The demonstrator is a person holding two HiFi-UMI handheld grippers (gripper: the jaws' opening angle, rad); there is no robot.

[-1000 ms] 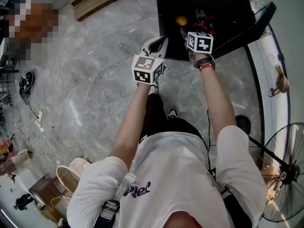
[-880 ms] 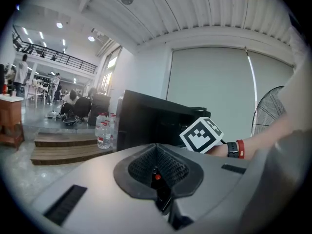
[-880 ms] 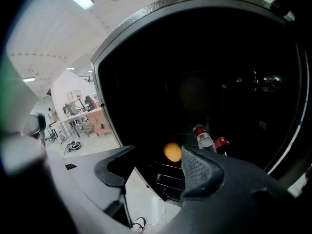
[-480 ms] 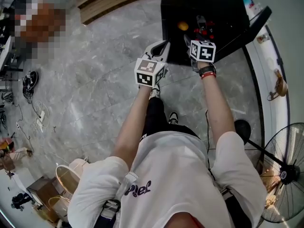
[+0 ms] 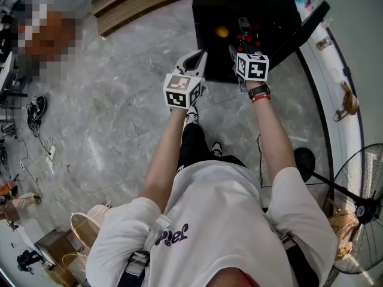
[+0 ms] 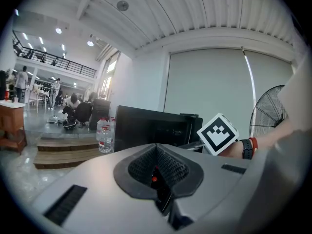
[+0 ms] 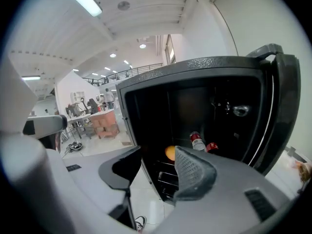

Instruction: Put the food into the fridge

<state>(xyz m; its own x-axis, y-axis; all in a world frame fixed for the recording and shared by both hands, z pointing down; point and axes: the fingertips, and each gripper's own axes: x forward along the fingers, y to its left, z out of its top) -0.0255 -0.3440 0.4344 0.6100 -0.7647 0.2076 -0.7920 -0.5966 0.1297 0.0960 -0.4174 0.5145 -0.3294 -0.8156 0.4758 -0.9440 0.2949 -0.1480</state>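
Note:
A black mini fridge (image 5: 251,11) stands on the floor with its door (image 5: 308,26) swung open to the right. On its shelf lie an orange (image 5: 222,31) (image 7: 170,153) and red cans (image 5: 245,39) (image 7: 197,141). My right gripper (image 5: 237,51) (image 7: 157,168) hangs just before the fridge opening. Its jaws are apart and closing, with nothing between them. My left gripper (image 5: 198,58) (image 6: 157,172) is to the left of the fridge's front, its pads pressed together and empty.
Grey marble floor lies left of the fridge, with wooden steps (image 5: 137,2) behind and water bottles (image 6: 103,135) on them. A standing fan (image 5: 359,211) is at my right. Cables (image 5: 36,109) and boxes lie along the far left.
My right gripper has drawn back a little from the fridge opening. The left gripper has stayed about where it was.

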